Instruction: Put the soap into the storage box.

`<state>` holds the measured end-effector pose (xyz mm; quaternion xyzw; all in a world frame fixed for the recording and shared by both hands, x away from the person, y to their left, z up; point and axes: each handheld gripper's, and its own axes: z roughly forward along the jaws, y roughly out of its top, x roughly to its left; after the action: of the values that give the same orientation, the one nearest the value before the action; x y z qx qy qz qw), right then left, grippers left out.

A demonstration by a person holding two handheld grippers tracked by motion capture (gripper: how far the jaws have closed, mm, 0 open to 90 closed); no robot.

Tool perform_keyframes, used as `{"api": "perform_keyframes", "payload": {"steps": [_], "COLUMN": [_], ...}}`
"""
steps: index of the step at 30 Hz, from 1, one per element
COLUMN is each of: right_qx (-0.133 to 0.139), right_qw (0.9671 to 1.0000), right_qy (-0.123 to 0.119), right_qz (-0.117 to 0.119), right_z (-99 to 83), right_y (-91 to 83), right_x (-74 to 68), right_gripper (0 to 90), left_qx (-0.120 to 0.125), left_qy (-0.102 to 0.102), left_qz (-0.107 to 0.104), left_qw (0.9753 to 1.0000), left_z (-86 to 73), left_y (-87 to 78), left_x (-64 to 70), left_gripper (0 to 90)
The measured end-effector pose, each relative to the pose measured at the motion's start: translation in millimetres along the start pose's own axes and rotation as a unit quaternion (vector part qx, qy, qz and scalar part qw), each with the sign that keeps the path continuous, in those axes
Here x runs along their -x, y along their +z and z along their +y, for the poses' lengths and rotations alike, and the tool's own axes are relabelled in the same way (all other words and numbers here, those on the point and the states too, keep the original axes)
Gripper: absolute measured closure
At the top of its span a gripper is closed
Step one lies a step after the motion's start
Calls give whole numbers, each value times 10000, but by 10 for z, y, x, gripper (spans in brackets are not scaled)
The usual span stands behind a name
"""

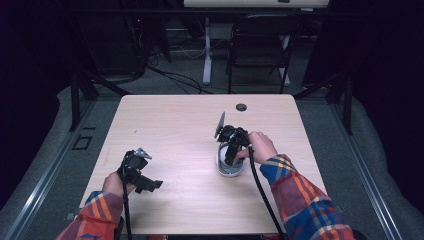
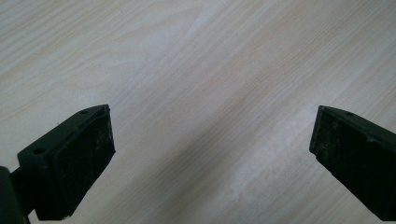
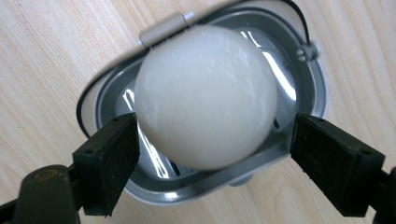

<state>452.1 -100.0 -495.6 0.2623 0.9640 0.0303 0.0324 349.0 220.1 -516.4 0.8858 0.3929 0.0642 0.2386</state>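
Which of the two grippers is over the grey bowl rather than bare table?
The right gripper: its open fingers flank a white egg-like ball sitting in the grey bowl. The left gripper hangs open above plain wood.

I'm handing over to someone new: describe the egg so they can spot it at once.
Find the wooden table, then the right gripper right of its middle. Under it sits a grey tray with a shiny inside, and the egg rests in that: a smooth white oval between the open jaws, the sole round white thing on the table.
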Motion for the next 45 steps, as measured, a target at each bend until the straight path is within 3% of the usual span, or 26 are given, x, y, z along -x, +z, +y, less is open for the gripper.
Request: {"api": "perform_keyframes", "payload": {"steps": [10,25,27,38,45], "right_qx": [171,358,462,468,314], "right_qw": [9998,9987,9981,9969,9962], "right_qy": [18,192,288,505,659], "right_qz": [-60,-303,-301,-373,-486], "right_z": [-76,-384,-503,-923,-1233], "right_y": [-110,-352,-393,-410,-328], "right_x": [-13,22,27,61,88], "right_gripper": [138,36,28,14,14], "left_qx": [-6,-1,-1,-8,-10], "left_qy": [3,2,3,11,18], "left_qz": [-2,-7,-2,11,-5], "left_qw": [10000,10000,10000,10000,10000], "left_z": [0,0,1,2,2], "left_y": [1,1,0,1,3], "left_x": [0,1,4,9,5], "left_gripper": [0,0,0,0,0]}}
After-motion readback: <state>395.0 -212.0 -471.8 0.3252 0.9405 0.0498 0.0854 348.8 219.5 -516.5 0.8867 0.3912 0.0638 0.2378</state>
